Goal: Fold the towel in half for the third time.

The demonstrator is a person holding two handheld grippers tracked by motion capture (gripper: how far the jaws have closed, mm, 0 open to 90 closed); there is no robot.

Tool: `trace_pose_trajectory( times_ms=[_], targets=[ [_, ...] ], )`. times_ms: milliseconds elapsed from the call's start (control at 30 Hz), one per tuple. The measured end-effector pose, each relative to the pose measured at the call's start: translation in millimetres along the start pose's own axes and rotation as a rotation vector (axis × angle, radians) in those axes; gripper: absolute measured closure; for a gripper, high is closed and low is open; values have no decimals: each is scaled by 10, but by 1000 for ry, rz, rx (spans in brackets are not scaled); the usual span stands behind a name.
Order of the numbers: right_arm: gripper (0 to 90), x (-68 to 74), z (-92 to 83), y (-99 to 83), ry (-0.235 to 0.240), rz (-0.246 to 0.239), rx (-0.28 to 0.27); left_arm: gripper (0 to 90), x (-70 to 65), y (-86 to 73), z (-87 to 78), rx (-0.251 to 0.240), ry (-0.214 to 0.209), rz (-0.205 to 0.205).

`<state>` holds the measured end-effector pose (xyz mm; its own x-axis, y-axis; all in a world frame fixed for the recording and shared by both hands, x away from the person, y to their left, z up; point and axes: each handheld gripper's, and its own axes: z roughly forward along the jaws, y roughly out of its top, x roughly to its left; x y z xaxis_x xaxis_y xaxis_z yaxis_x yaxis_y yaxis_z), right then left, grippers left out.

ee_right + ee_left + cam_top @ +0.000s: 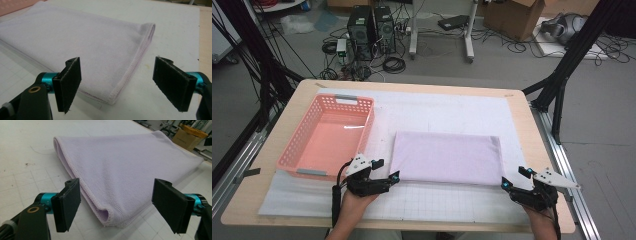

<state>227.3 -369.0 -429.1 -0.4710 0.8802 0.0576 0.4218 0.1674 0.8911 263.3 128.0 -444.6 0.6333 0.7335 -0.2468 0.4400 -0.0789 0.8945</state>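
A folded lilac towel [447, 158] lies flat in the middle of the white grid mat. My left gripper [389, 170] is open at the towel's near left corner; in the left gripper view that folded corner [106, 216] sits between the two black pads [67, 203], untouched. My right gripper [516, 179] is open just off the near right corner; in the right gripper view the hemmed corner [112, 98] lies between and slightly ahead of its pads [172, 83]. The towel [75, 40] stretches away to the left there.
A pink plastic basket [299, 145] stands empty to the left of the towel. The white mat [437, 200] covers most of the wooden table [537, 135]. Beyond the far edge, computers, cables and boxes lie on the floor.
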Motion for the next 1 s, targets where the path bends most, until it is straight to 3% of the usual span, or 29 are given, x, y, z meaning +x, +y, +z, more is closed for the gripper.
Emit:
trace_pose_trajectory(
  times_ms=[200, 400, 533, 733, 867, 1000],
  targets=[
    [217, 26, 37, 5, 16, -12, 12, 236, 9, -10, 21, 15, 13, -5],
    [218, 57, 96, 21, 39, -11, 26, 247, 0, -15, 77, 36, 65, -8],
    [217, 87, 144, 22, 53, -20, 37, 263, 36, -1, 120, 78, 79, -44],
    [217, 133, 200, 87, 66, -27, 22, 342, 43, 20, 210, 169, 92, -48],
    [217, 181, 283, 150, 81, -42, 24, 382, 11, 28, 256, 211, 117, -22],
    [217, 259, 395, 266, 106, -61, 23, 424, -71, 22, 274, 226, 171, 39]
  ],
)
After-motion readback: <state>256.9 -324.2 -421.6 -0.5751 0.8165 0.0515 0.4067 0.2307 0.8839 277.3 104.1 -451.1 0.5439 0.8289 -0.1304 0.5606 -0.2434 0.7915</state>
